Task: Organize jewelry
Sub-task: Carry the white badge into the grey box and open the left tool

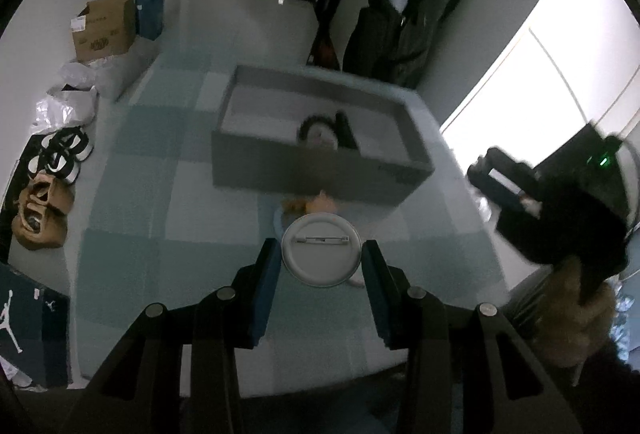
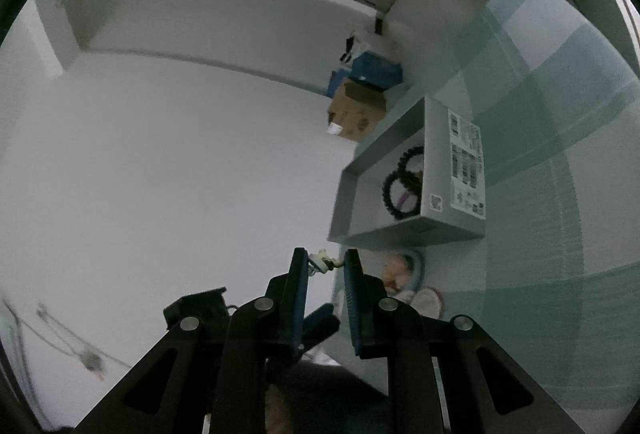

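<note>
My left gripper (image 1: 322, 254) is shut on a round white pin badge (image 1: 322, 249), held back side up with its pin showing, just in front of the grey open box (image 1: 280, 178). Inside the box lie black bead bracelets (image 1: 320, 130). My right gripper (image 2: 325, 260) is shut on a small white-and-gold trinket (image 2: 322, 261) and held up off the bed, tilted sideways. In the right wrist view the grey box (image 2: 436, 162) shows black bead bracelets (image 2: 402, 182) inside. The right gripper also shows at the right of the left wrist view (image 1: 504, 178).
The box rests on a teal-and-white checked bedspread (image 1: 160, 194). An orange-and-blue item (image 1: 304, 204) lies by the box's near wall, with round badges (image 2: 428, 300) nearby. Shoes (image 1: 60, 154), bags and cardboard boxes (image 1: 106, 26) line the floor left. A dark jacket (image 1: 404, 18) hangs behind.
</note>
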Demonstrator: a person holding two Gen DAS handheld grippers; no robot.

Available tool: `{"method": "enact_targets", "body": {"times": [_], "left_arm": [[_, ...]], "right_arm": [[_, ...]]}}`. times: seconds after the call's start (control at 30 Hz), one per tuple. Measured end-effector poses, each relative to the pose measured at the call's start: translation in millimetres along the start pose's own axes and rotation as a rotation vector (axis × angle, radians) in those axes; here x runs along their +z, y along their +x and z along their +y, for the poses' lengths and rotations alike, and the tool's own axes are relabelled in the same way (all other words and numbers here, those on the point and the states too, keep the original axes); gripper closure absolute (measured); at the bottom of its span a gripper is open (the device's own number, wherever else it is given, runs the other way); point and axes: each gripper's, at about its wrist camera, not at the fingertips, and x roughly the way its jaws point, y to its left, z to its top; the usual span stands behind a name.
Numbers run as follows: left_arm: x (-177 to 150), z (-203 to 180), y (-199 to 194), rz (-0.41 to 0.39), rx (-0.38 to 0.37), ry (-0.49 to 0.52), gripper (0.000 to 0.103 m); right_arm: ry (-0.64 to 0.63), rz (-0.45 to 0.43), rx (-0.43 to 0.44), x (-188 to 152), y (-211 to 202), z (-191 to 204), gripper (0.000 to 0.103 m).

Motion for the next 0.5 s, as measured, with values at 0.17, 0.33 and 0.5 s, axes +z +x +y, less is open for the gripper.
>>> {"method": "enact_targets", "body": {"times": [0.17, 0.33, 0.5], "left_arm": [[14.2, 4.6, -3.3, -0.043, -0.026, -0.016, 0.067], [34.4, 5.9, -4.2, -0.080, -0.012, 0.006, 0.067], [50.9, 18.7, 7.2, -0.072, -0.025, -0.024, 0.067]], "right_arm": [[0.003, -0.009, -0.006, 9.8, 2.5, -2.1, 0.086], [-0.427, -0.016, -0.321, 4.6, 21.4, 54.3, 0.086], [-0.812, -0.031, -0.485, -25.6, 53.1, 98.8, 0.086]]}}
